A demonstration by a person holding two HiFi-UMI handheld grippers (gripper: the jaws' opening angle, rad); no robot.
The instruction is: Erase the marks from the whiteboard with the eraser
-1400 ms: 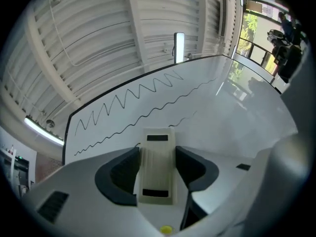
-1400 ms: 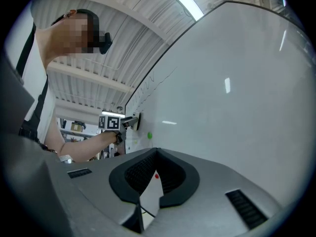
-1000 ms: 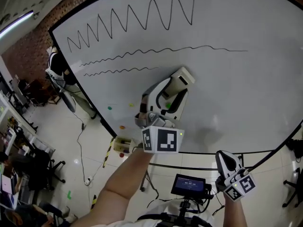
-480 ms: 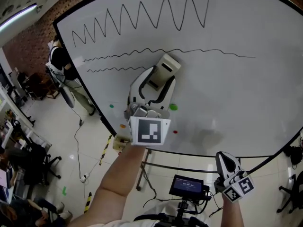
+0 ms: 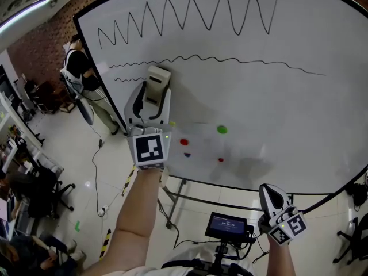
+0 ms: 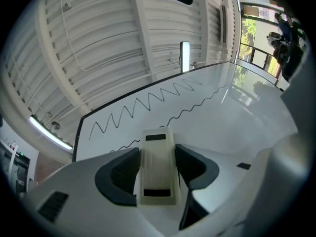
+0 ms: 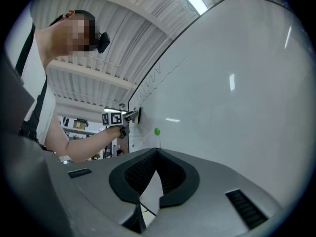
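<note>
The eraser [image 5: 158,76] is a pale block lying flat against the whiteboard [image 5: 276,114], near the board's left edge. It sits just below the long wavy line [image 5: 230,60] and right beside a short wavy stub [image 5: 129,79] that ends at the eraser's left side. The left claw [image 5: 150,105] grips the eraser. In the left gripper view its 2 dark jaws press on either side of the block [image 6: 158,167], opened only as far as the eraser's width.

Above both wavy marks, a tall zigzag line [image 5: 190,13] crosses the upper board and looks untouched. Lower down, a green magnet [image 5: 222,129] and a red magnet [image 5: 184,142] sit on bare white surface, well clear of the ink.

The right claw [image 5: 275,197] hangs low, below the board's bottom edge and well away from the work. The right gripper view shows its jaws meeting at the tips with nothing between them.

The step in hand appears to be wiping the lowest mark, with most of the job still ahead. The next move probably calls for carrying the eraser left over the stub while keeping its face flat on the board. After that it would need to rise to the long wavy line and sweep rightward along it.
</note>
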